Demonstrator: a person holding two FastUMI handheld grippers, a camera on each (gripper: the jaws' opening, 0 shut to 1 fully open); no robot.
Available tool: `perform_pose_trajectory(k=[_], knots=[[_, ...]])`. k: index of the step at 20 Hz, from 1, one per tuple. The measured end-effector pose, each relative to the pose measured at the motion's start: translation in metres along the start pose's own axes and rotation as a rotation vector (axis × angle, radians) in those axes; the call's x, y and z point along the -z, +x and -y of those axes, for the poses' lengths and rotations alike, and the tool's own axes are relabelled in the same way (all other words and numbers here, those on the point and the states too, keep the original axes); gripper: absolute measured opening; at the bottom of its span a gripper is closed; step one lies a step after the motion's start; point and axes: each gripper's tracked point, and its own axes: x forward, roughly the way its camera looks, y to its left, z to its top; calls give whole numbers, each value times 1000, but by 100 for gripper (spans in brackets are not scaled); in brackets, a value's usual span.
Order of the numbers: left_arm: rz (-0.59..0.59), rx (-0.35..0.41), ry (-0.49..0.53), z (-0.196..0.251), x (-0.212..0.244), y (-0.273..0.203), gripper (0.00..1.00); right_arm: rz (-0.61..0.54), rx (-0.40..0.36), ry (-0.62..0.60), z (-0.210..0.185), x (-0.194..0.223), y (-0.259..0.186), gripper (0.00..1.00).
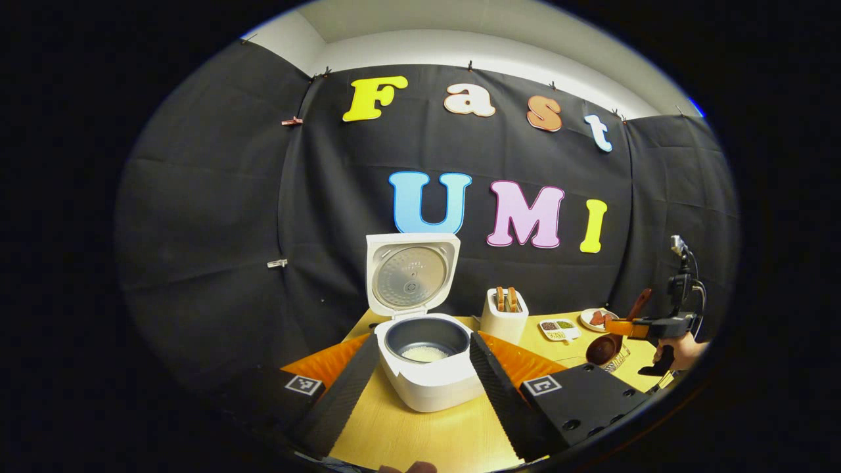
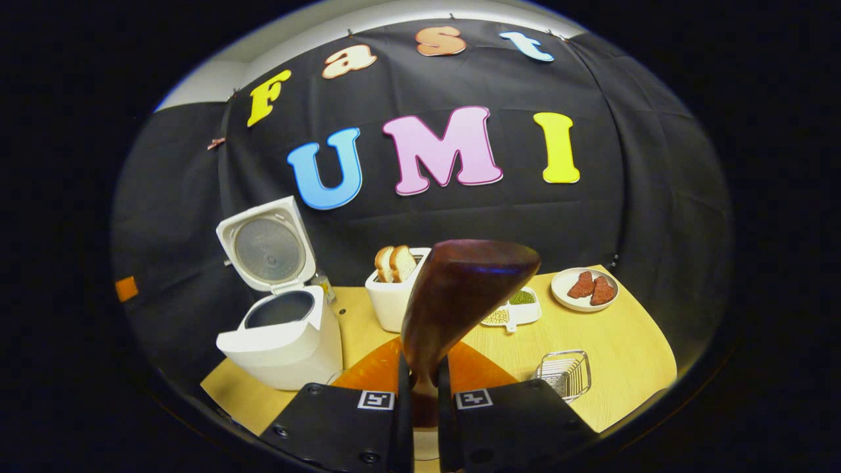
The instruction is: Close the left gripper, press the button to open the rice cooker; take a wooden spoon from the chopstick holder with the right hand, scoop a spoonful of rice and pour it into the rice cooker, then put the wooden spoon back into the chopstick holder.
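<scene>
White rice cooker (image 1: pixel 430 368) stood lid-up on the tabletop (image 1: pixel 433 440), rice inside, framed by the spread left gripper (image 1: pixel 424 374). Right gripper view: the right gripper (image 2: pixel 420 387) pinched the wooden spoon (image 2: pixel 460 295), bowl raised, right of the cooker.

On the table (image 1: pixel 453 440) the rice cooker (image 1: pixel 430 364) stands near the left side, its lid (image 1: pixel 410 272) raised upright behind the pot, with rice (image 1: pixel 424 353) lying in the pot's bottom. To its right and a little farther back stands the toaster (image 1: pixel 504 316) with bread slices (image 2: pixel 395 263) in it. Right of the toaster lies the divided dish (image 1: pixel 559 328), and farther right, toward the far edge, the plate (image 2: pixel 585 289). Nearer than the plate, by the right edge, stands the wire chopstick holder (image 2: pixel 565 374). The wooden spoon (image 2: pixel 460 295) sits between the fingers of the right gripper (image 2: pixel 420 394), above the table's near middle. The left gripper (image 1: pixel 424 394) sits with the cooker between its spread fingers.
</scene>
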Motion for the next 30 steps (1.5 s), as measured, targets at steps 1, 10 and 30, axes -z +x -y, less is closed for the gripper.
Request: perform_pose_trajectory(k=[1, 10, 30], knots=[[-1, 5, -7, -1, 1, 0, 95, -17, 1, -27, -3, 9, 5, 19], [-24, 2, -12, -23, 8, -9, 95, -139, 43, -323, -12, 73, 39, 19], [-43, -57, -30, -53, 18, -28, 95, -275, 31, 75, -78, 145, 53, 19]])
